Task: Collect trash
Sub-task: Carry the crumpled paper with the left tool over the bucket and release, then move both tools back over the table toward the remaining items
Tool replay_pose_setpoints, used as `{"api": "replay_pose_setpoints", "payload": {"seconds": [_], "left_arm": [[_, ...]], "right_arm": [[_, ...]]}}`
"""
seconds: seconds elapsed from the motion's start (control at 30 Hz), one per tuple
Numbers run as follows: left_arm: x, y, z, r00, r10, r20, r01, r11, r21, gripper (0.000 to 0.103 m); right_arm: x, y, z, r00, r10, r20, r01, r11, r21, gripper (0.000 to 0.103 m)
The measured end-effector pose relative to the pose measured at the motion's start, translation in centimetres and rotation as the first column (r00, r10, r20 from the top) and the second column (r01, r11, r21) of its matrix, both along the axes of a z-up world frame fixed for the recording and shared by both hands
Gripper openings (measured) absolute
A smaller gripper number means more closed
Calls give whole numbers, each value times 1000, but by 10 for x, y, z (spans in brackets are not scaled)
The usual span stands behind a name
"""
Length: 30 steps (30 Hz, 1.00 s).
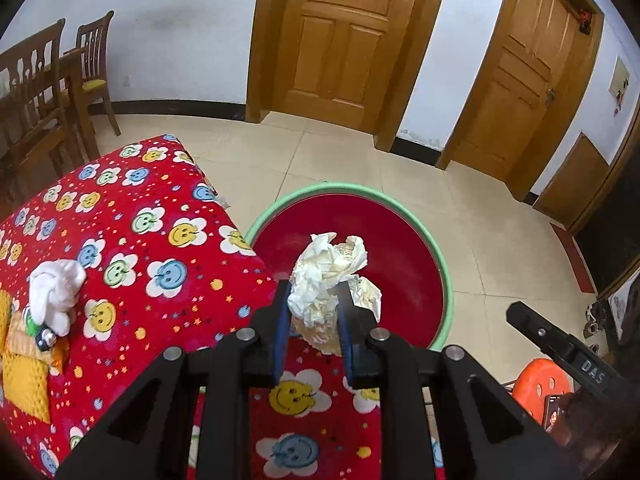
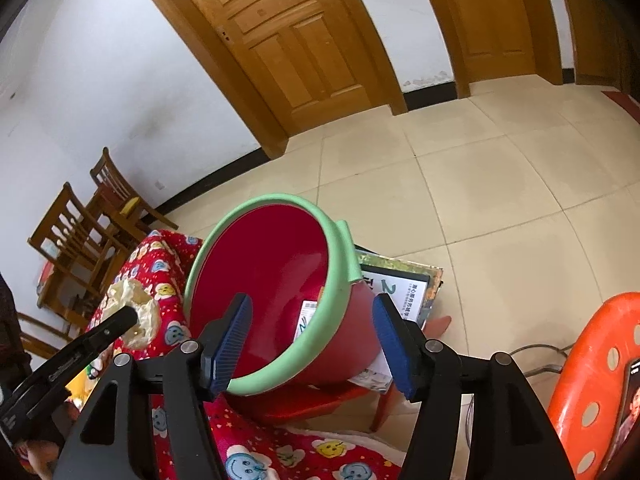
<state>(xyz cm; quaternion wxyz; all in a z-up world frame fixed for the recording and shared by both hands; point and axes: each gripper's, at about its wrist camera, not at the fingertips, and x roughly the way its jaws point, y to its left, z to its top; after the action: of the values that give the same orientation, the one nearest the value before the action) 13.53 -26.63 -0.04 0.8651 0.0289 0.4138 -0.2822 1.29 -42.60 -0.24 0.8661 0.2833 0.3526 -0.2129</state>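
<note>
Left wrist view. My left gripper [image 1: 314,300] is clamped on a crumpled wad of cream-white paper [image 1: 328,280], its 2 blue-padded fingers [image 1: 282,320] pressing the wad from either side. The wad hangs at the near rim of a red bucket [image 1: 400,248] with a pale green rim, partly over its opening; the bucket stands just beside the edge of a table draped in a red cloth [image 1: 160,240] printed with smiling flowers. On the cloth, well to the left, lie a bunched white tissue [image 1: 56,284] and a heap of small yellow packets [image 1: 24,372] — I cannot tell what the packets are. At lower right the tip of my right gripper [image 1: 520,316] enters the picture beside an orange stool [image 1: 536,380]. 2 wooden doors [image 1: 340,40] and some wooden chairs [image 1: 48,92] stand behind.

Right wrist view. My right gripper [image 2: 316,344] stands open, nothing between the pads; the 2 blue fingers [image 2: 394,348] straddle the near green rim of the bucket [image 2: 280,264] without touching it, as far as I can see. A printed label [image 2: 306,316] shows inside the bucket wall. At left, the left gripper [image 2: 128,316] holds the paper wad [image 2: 140,312] above the cloth — near the bucket's left rim. The bucket sits on a red stool [image 2: 320,400], with printed papers [image 2: 404,284] behind it.
</note>
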Motion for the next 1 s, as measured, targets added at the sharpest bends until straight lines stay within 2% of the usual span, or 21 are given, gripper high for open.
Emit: {"api": "replay_pose_setpoints", "payload": {"seconds": [0.23,0.3,0.37,0.47,0.53,0.73,1.0], "left_arm": [[7,-9,-10,1000,-1,-15,1,1000,13,21],[7,-10,-11,1000,1,-19,-1,1000,16,27],[7,-9,-12,1000,13,-16,-12,1000,21,42],[4,-8,-11,999,34,5,-34,999,40,58],[4,-7,-10,999,44,10,-44,998,46,62],[4,3,-10,997,75,1,-75,996,42,69],[-2,20,-6,994,111,-16,-111,993,36,71]], "right_arm": [[-4,-5,-2,1000,-17,-4,17,1000,11,65],[-5,-5,-2,1000,-18,-6,19,1000,14,65],[-5,-5,-3,1000,-20,-5,20,1000,17,65],[-5,-5,-2,1000,-18,-6,18,1000,14,65],[-5,-4,-2,1000,-16,-5,16,1000,12,65],[-5,-1,1,1000,-11,-2,11,1000,7,65],[-7,9,9,1000,7,8,-7,1000,-2,68]]}}
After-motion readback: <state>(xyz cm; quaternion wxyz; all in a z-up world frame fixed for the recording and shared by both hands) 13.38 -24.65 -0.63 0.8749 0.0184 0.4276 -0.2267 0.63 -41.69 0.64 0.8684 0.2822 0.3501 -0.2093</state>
